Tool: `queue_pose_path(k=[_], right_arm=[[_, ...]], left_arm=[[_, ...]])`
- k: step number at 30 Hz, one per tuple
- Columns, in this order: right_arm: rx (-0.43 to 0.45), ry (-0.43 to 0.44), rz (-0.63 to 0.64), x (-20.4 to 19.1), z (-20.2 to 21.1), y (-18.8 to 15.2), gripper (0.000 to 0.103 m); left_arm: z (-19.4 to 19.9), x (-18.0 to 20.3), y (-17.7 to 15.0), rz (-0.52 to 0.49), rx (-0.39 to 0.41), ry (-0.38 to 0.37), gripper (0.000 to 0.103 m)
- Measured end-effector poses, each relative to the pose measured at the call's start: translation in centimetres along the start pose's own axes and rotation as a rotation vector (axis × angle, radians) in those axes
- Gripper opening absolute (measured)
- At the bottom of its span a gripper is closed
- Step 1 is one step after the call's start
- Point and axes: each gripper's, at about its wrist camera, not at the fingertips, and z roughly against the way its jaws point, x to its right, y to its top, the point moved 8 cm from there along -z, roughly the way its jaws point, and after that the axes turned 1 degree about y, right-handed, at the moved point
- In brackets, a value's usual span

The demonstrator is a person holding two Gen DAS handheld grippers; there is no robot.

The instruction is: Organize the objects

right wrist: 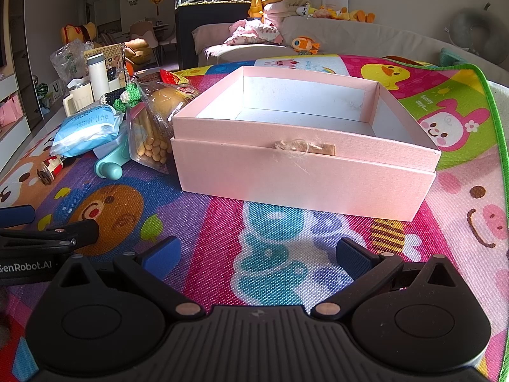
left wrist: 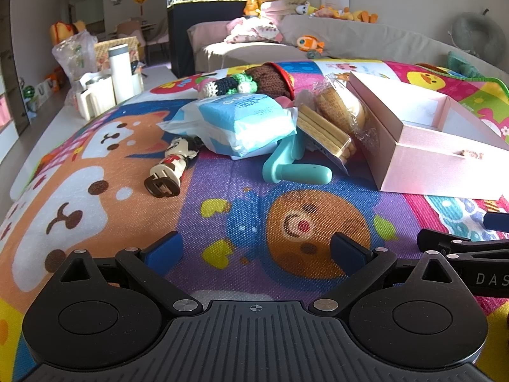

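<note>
My left claw (left wrist: 254, 251) stands with its jaws fully apart and nothing between them, poised over the play mat (left wrist: 222, 191) on its bear-face print. My right claw (right wrist: 256, 256) is likewise wide apart and empty, directly in front of the pink box (right wrist: 302, 172), which serves as my reference. The box sits open on the mat, its white interior bare, a frayed string knot on its front wall. Just to the left of the box lies the clutter: a clear bag of biscuit sticks (left wrist: 324, 130) leaning close against it, a wrapped bun (left wrist: 340, 105) behind that, and a teal plastic handle (left wrist: 296, 168) in front, partly under the sticks. Further left of the box rests a blue and white tissue pack (left wrist: 241, 121), with a small toy figure (left wrist: 171, 168) lying flat beyond it. Behind the pack, crocheted items (left wrist: 251, 81) are heaped together. Well behind the box stands a grey sofa (right wrist: 366, 41) carrying soft toys.
</note>
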Motion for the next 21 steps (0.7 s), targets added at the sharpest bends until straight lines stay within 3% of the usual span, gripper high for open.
queue_pose_path(k=[17, 21], right_arm=[[0.0, 0.001, -0.001, 0.03, 0.06, 0.01, 0.103], [0.0, 0.002, -0.002, 0.09, 0.0, 0.06, 0.103]], left_arm=[[-0.31, 0.21, 0.27, -0.016, -0.001, 0.018, 0.102], [-0.06, -0.19, 0.3, 0.003, 0.001, -0.006, 0.101]])
